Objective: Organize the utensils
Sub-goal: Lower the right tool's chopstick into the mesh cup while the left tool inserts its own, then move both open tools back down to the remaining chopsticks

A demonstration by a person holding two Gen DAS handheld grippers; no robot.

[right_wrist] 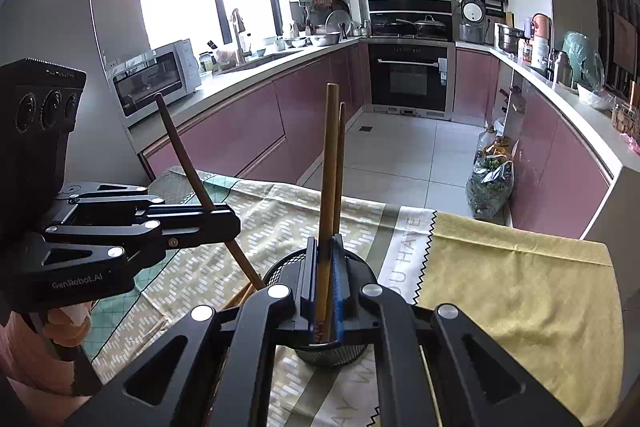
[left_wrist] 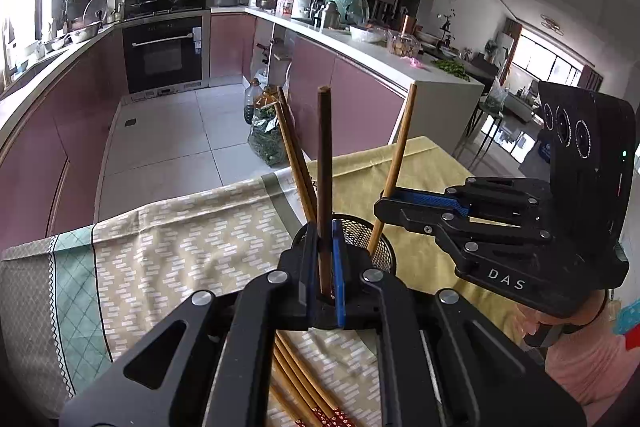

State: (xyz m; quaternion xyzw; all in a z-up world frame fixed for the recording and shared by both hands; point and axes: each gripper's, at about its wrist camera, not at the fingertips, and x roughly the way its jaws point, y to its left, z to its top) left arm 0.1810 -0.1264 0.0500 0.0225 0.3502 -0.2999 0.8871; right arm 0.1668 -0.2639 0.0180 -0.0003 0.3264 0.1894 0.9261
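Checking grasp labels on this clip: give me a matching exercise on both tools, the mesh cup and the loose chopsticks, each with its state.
Things:
1. left tool
2. right tool
3. mesh cup
4. loose chopsticks

States:
a. lying flat on the tablecloth
b. shut on the dark chopstick
c. black, standing upright on the tablecloth
d. shut on the light chopstick

Pairs: 1-b, 2-d, 3-c, 4-a

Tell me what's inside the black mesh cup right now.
Two light chopsticks lean in the mesh cup. Both grippers, left gripper and right gripper, hold chopsticks over it. The cup's bottom is hidden.
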